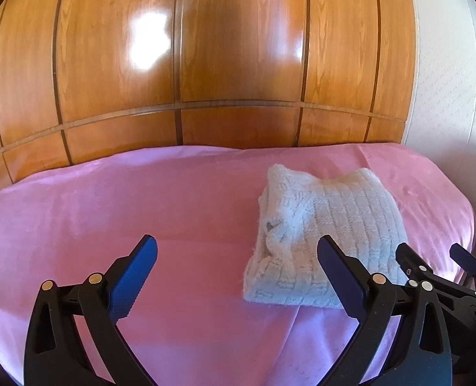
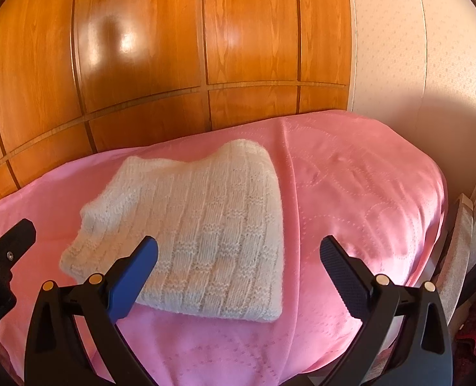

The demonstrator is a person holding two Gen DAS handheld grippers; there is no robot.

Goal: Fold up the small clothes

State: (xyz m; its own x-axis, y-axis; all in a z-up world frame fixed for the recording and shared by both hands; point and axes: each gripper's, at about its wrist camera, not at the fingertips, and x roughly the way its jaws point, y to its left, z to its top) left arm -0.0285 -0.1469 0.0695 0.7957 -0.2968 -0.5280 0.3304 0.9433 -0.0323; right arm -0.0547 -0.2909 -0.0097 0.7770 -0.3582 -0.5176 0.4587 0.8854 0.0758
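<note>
A small white knitted sweater (image 1: 327,231) lies folded into a thick rectangle on the pink bedcover (image 1: 141,199). In the right wrist view the same sweater (image 2: 205,225) lies left of centre. My left gripper (image 1: 238,276) is open, hovering near the front of the bed; its right finger overlaps the sweater's near corner in the view, and nothing sits between the fingers. My right gripper (image 2: 238,276) is open too and holds nothing, its left finger in front of the sweater's near edge. The right gripper (image 1: 437,257) shows at the right of the left wrist view, beside the sweater.
A glossy wooden wardrobe (image 1: 205,48) stands right behind the bed. A white textured wall (image 2: 398,48) is at the right. The pink bedcover (image 2: 366,177) drops off at its right edge, where a pale chair or furniture edge (image 2: 459,241) shows. The left gripper's tip (image 2: 9,241) shows at the left.
</note>
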